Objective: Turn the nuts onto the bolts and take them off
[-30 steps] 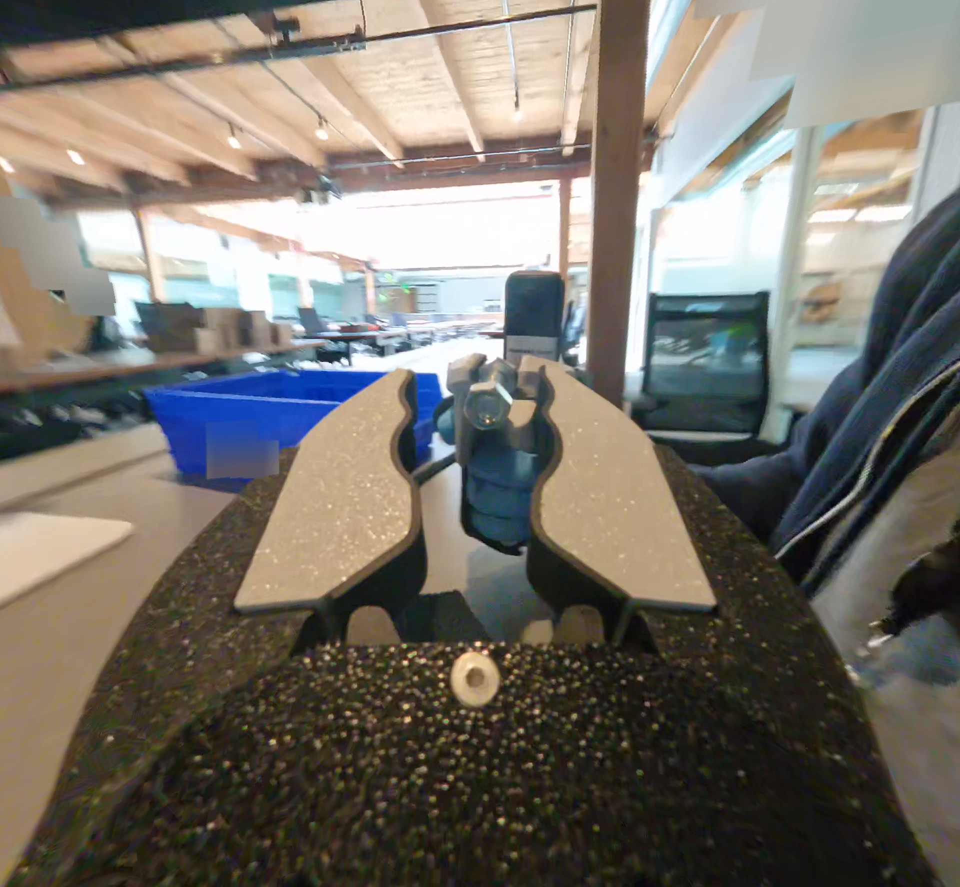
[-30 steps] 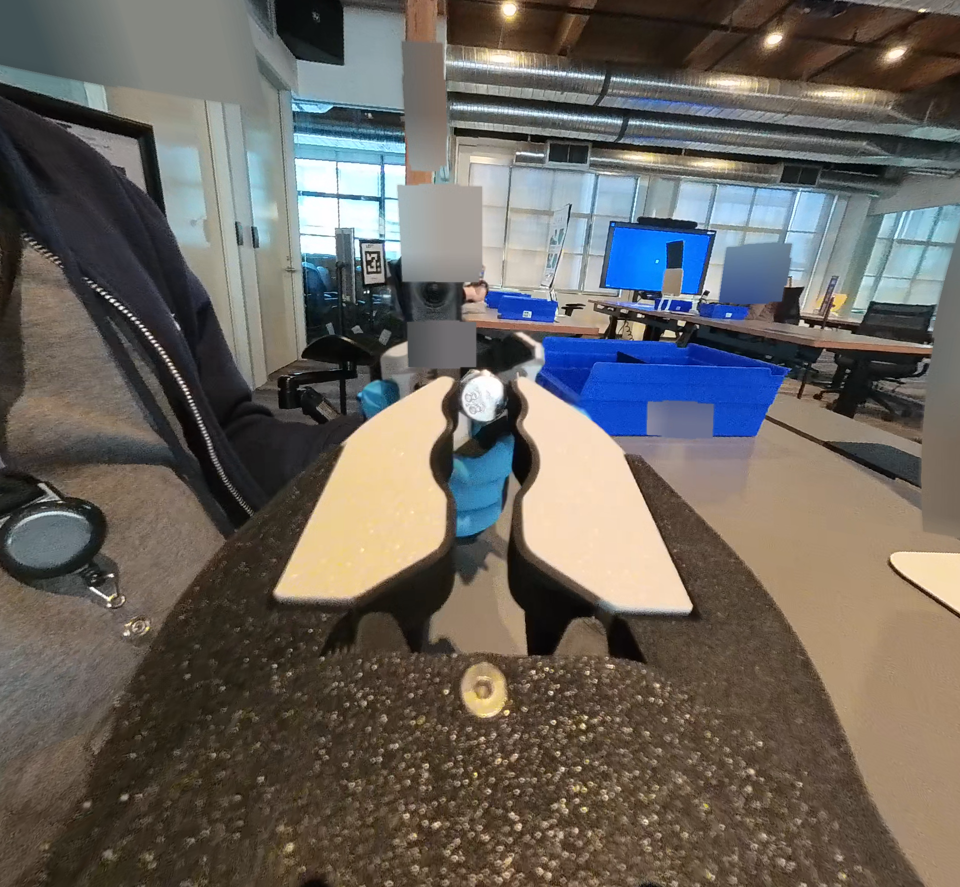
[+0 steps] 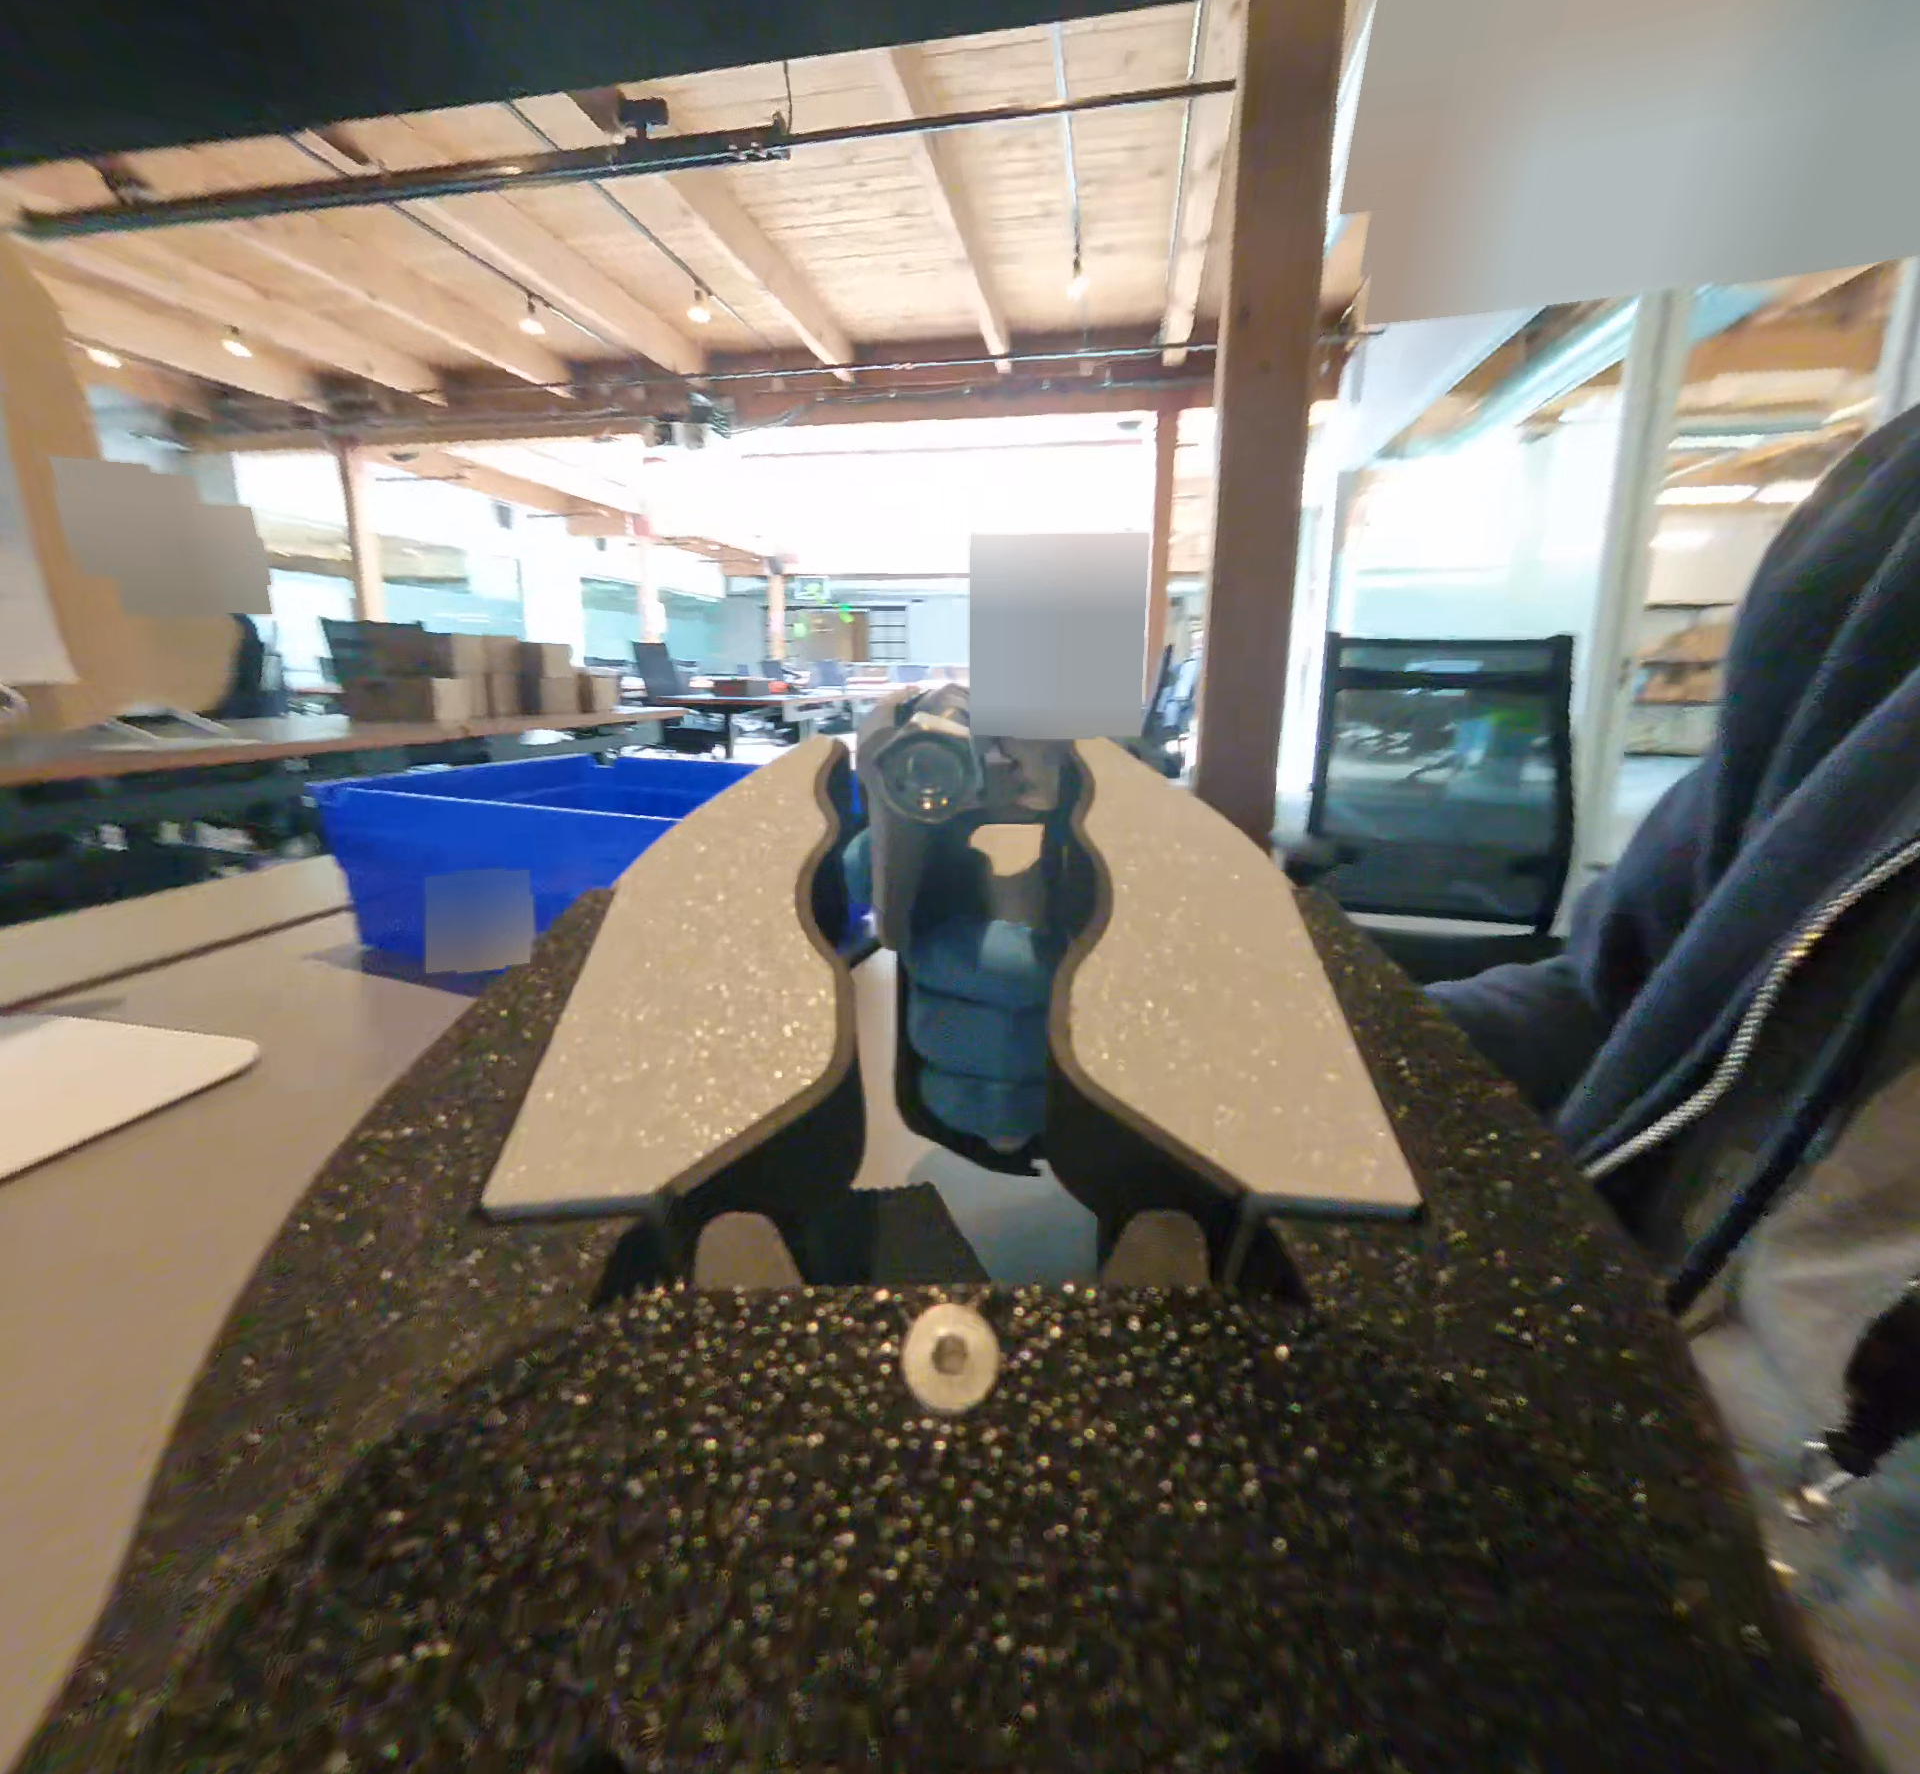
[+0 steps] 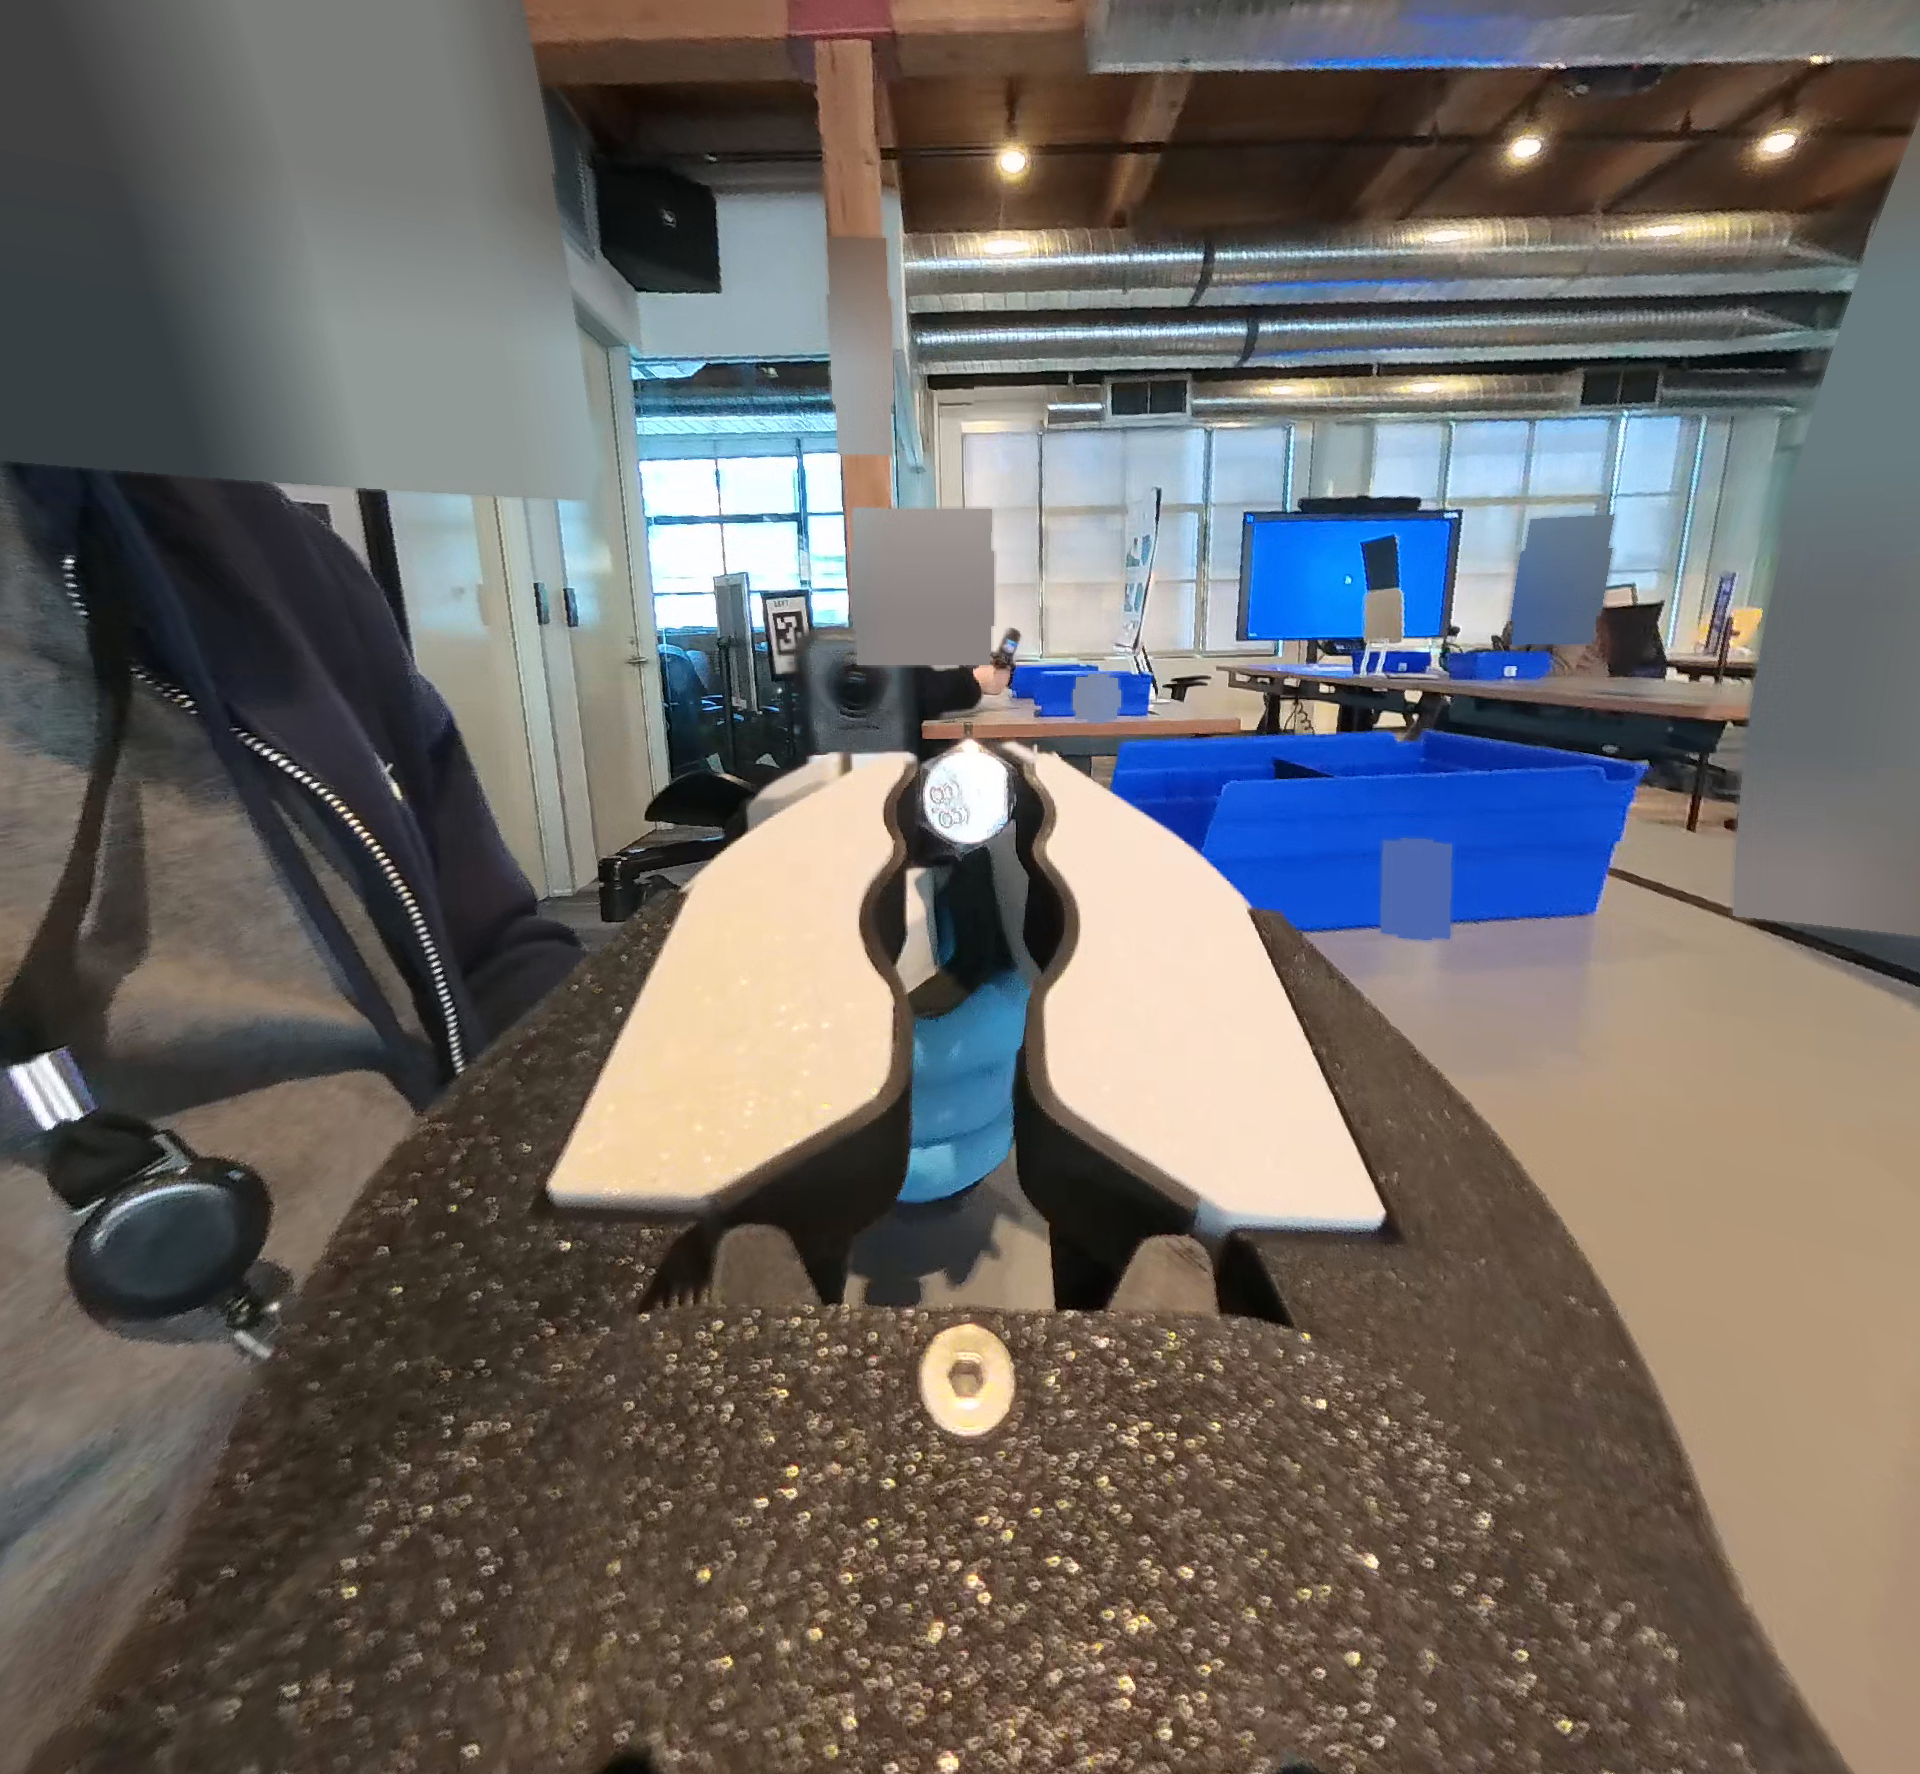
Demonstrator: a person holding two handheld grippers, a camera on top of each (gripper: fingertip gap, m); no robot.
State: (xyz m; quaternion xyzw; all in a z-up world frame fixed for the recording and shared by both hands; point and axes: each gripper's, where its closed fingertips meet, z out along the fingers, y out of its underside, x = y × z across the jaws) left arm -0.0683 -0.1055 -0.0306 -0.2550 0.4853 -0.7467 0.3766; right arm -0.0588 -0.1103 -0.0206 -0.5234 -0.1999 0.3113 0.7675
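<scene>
The bolt (image 4: 964,805) is bright, shiny metal. Gripper fingers (image 4: 790,986) carry pale, matt, finely speckled faces over rough black grainy plastic. At two o'clock the blue bin (image 4: 1403,831) looks smooth, glossy plastic; the table (image 4: 1621,1080) is smooth, matt grey.

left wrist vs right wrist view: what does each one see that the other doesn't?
Only the left wrist view: the nut end-on at the left gripper's tips, a stack of cardboard boxes and a black mesh chair.

Only the right wrist view: the bolt head pinched at the right gripper's tips, a blue monitor and silver ceiling ducts.

Both: the opposite gripper facing in with a blue-gloved hand below it, the blue bin, the grey table and the person's dark zip jacket.
</scene>
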